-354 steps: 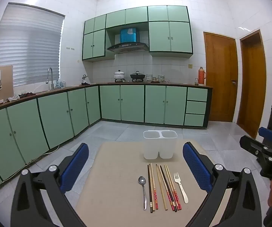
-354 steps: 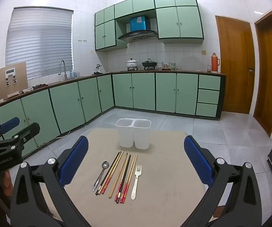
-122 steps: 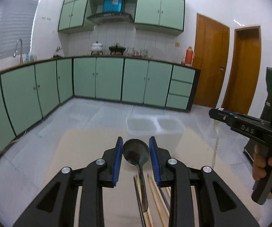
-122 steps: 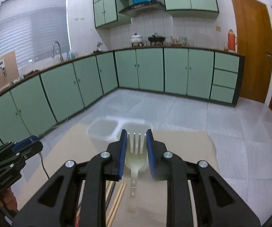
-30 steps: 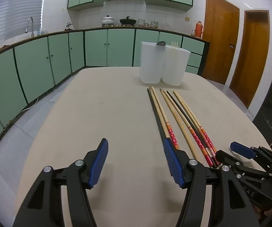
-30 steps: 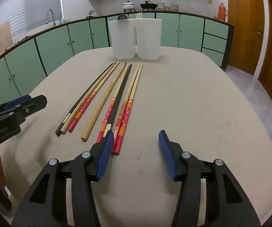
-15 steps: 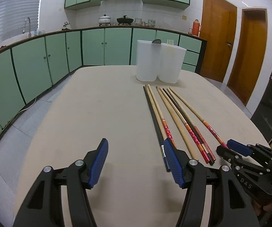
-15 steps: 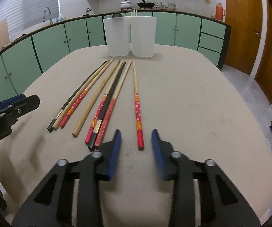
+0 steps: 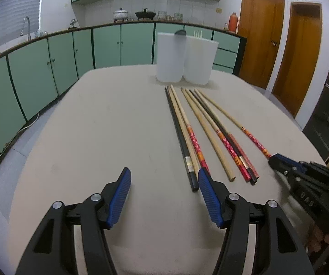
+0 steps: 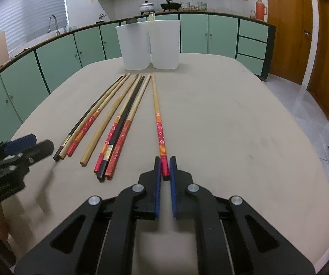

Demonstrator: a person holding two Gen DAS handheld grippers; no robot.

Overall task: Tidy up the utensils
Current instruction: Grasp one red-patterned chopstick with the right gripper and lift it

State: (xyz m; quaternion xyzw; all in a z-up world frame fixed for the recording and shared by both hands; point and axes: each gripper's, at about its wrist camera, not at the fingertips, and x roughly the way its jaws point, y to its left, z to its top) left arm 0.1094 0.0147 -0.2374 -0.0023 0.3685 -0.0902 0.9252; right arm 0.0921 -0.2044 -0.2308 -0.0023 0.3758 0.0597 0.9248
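The surface point(image 10: 233, 119) carries a white two-compartment holder point(image 10: 149, 43) at its far end; a spoon and a fork already stand in it. Between holder and grippers lie the remaining chopsticks point(image 10: 121, 123), side by side, six bunched and one apart to the right.

That separated red-ended chopstick point(image 10: 158, 123) is the work item. The right gripper point(image 10: 165, 167) has just been closing, and its fingers now pinch the thick red end. Expect a light, stiff, smooth rod: held at one end it may pivot or slip, so lift it slowly.

The left gripper point(image 9: 163, 192) hovers low, fingers wide apart and empty, near the black chopstick point(image 9: 180, 137).
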